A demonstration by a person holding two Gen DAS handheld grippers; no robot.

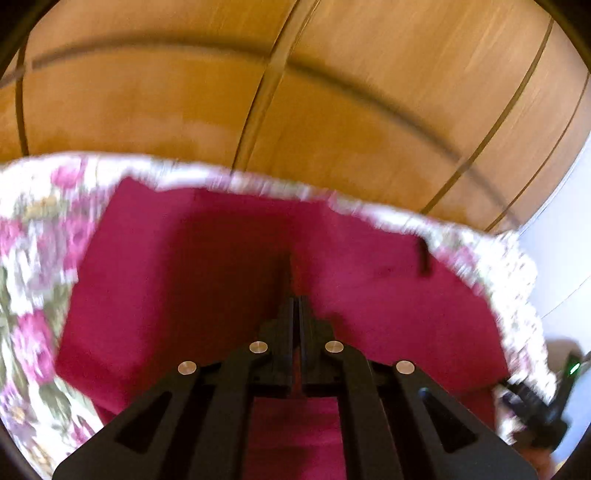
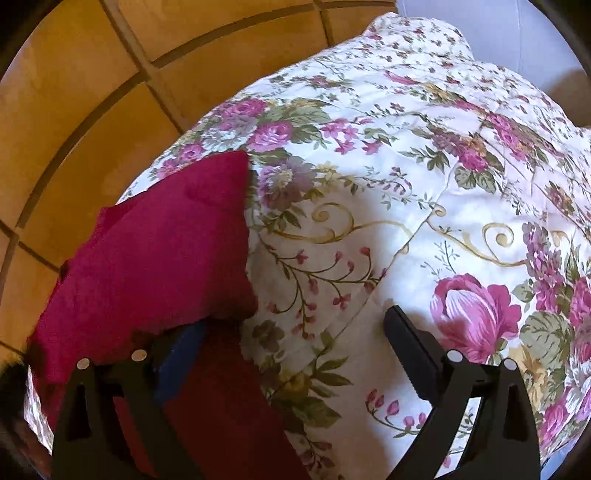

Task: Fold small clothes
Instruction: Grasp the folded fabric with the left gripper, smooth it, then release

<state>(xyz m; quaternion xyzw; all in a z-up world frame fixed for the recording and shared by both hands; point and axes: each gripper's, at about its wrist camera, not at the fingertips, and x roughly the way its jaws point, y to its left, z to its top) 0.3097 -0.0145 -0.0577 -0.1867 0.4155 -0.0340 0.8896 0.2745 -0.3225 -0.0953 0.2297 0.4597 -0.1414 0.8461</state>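
Observation:
A crimson red cloth (image 1: 207, 266) lies on a floral bedspread (image 1: 33, 236). In the left wrist view my left gripper (image 1: 296, 299) is shut, its fingers pinching a raised ridge of the red cloth. The view is blurred. In the right wrist view the red cloth (image 2: 159, 251) lies at the left, partly folded over itself, on the floral bedspread (image 2: 406, 192). My right gripper (image 2: 295, 325) is open wide. Its left finger (image 2: 181, 358) sits at the cloth's near edge, its right finger (image 2: 410, 350) over bare bedspread.
A wooden panelled wardrobe (image 1: 295, 92) stands beyond the bed edge; it also shows in the right wrist view (image 2: 74, 110). A dark device with a green light (image 1: 569, 369) sits at the right past the bedspread. A pale wall (image 2: 480, 22) is at the top right.

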